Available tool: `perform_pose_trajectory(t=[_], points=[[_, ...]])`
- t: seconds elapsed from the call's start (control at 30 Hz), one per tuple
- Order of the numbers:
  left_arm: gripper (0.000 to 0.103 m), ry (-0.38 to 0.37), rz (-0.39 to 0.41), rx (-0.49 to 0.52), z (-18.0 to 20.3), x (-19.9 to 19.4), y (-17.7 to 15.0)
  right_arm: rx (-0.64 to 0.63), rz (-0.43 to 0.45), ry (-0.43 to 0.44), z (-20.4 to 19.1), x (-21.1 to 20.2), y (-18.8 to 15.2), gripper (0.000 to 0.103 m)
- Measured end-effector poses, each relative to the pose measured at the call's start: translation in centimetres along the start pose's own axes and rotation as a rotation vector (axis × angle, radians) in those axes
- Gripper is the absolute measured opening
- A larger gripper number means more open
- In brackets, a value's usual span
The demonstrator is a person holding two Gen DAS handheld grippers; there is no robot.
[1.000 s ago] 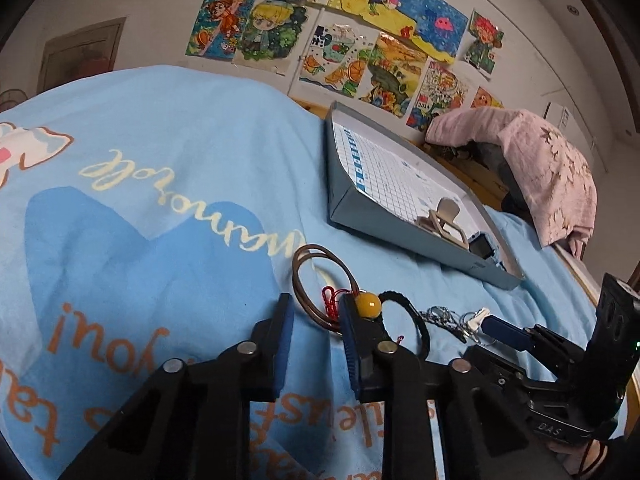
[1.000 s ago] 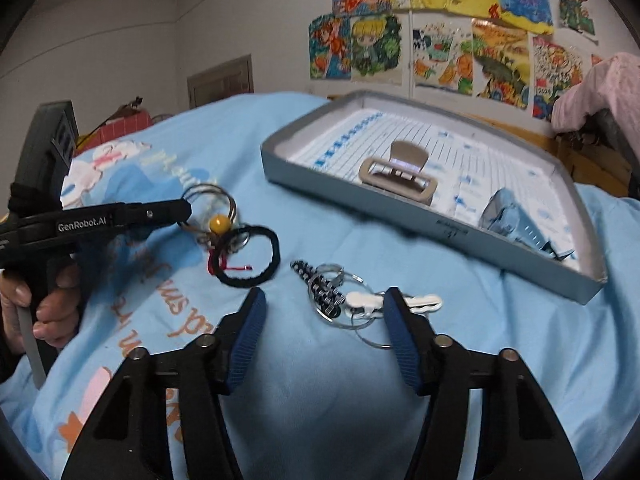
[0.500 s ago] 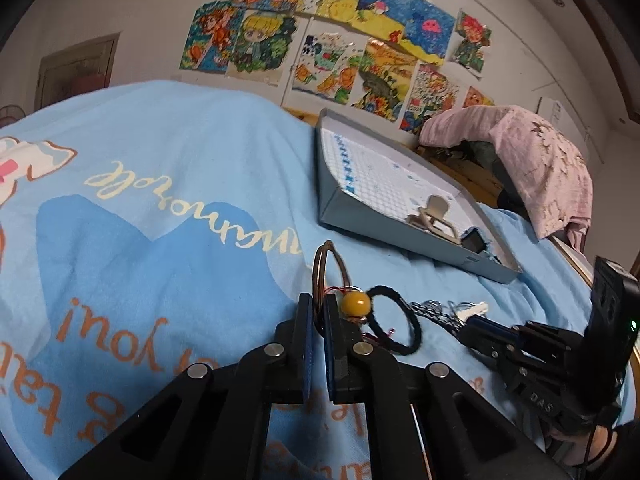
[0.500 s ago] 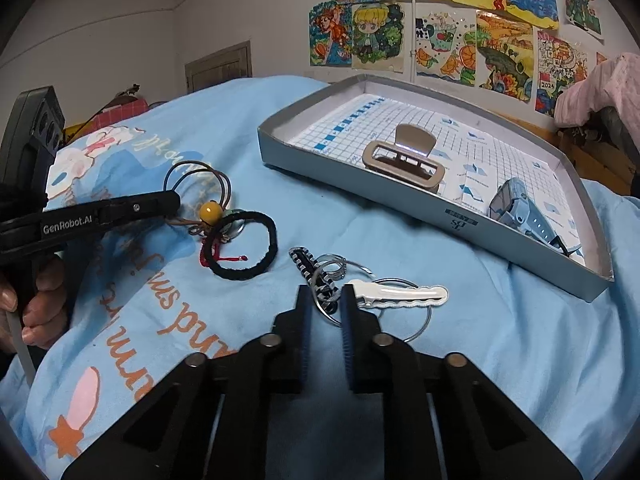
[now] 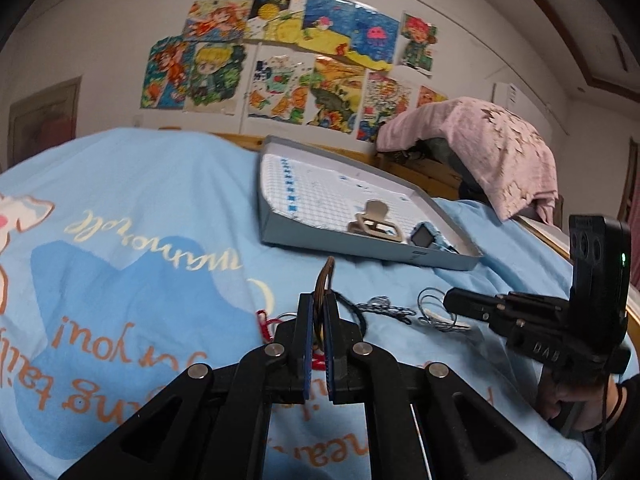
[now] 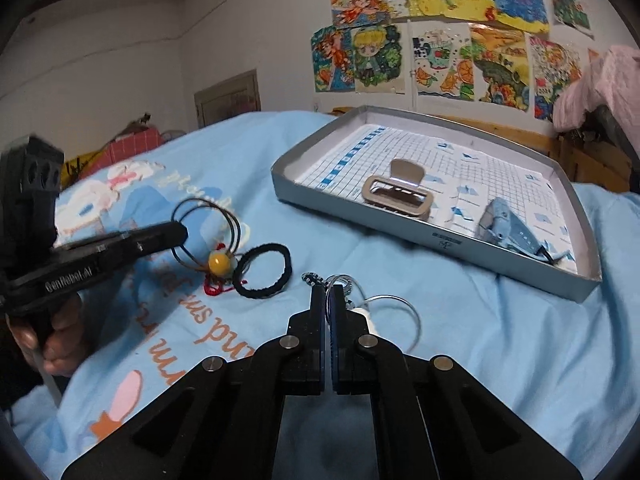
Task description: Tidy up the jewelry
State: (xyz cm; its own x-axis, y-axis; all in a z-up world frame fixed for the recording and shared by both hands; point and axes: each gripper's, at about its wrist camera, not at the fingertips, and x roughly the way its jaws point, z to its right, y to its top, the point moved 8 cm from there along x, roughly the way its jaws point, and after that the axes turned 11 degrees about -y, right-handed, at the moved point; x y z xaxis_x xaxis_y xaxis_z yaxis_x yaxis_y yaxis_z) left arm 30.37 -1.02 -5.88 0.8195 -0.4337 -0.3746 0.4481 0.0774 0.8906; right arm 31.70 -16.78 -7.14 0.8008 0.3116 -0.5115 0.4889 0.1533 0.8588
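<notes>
Brown cord loops (image 6: 208, 228) clamped in left tongs (image 5: 316, 308), standing edge-up, long axis along fingers; yellow bead (image 6: 219, 263) dangles below.

Key ring (image 6: 340, 282) clamped in right tongs (image 6: 329, 298); white tag trails right.

Lift both slowly, avoid snagging black hair tie (image 6: 262, 271); carry ahead to tray (image 6: 440, 240).

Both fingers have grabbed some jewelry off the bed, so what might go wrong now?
The brown cord necklace in the left gripper lies against the black hair tie, which might drag along. The right gripper pinches only one ring of the key ring bunch; it could slip before reaching the tray.
</notes>
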Motion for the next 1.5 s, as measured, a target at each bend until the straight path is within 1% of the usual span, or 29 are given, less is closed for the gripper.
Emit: perform_pose_trajectory(t=[0.13,0.33,0.43,0.47,0.57,0.7,0.83,0.97,1.03,1.1,1.17,1.3,1.4,1.5], points=[[0.005,-0.018,0.021,0.025,1.4,-0.3,1.1,0.07,0.015,0.017,1.4,-1.0,0.6,0.002],[0.005,-0.056,0.08,0.047,4.0,-1.4,3.7,0.122,0.074,0.023,2.9,-2.4,2.2,0.002],[0.005,-0.075,0.1,0.052,5.2,-1.9,4.7,0.169,0.103,0.048,3.9,-3.4,3.1,0.002],[0.005,-0.076,0.104,0.056,5.5,-2.0,4.9,0.185,0.112,0.064,4.2,-3.7,3.4,0.002],[0.005,-0.077,0.109,0.068,6.6,-2.0,5.3,0.207,0.131,0.075,5.1,-4.3,4.1,0.002],[0.005,-0.075,0.097,0.074,7.5,-1.8,5.0,0.261,0.137,0.103,6.2,-4.5,4.4,0.002],[0.005,-0.064,0.079,0.073,7.6,-1.7,4.3,0.294,0.136,0.102,7.4,-4.1,4.4,0.002],[0.005,-0.044,0.036,0.04,7.1,-1.0,4.0,0.298,0.135,0.086,8.2,-3.6,4.5,0.002],[0.005,-0.024,0.011,0.027,6.5,-0.3,4.3,0.299,0.14,0.081,8.6,-3.4,4.8,0.002],[0.005,-0.002,-0.013,0.022,5.8,0.5,5.2,0.301,0.155,0.077,9.1,-2.7,5.9,0.002],[0.005,0.025,-0.001,0.017,4.9,1.3,6.8,0.308,0.172,0.083,9.3,-2.0,7.4,0.002],[0.005,0.059,0.03,-0.063,2.4,4.0,9.6,0.285,0.225,0.063,9.6,0.0,10.4,0.002],[0.005,0.079,0.031,-0.092,0.9,6.7,10.4,0.271,0.257,0.036,9.8,1.5,11.6,0.002],[0.005,0.091,0.014,-0.095,-0.4,9.4,10.0,0.253,0.27,0.012,10.1,3.3,11.7,0.002]])
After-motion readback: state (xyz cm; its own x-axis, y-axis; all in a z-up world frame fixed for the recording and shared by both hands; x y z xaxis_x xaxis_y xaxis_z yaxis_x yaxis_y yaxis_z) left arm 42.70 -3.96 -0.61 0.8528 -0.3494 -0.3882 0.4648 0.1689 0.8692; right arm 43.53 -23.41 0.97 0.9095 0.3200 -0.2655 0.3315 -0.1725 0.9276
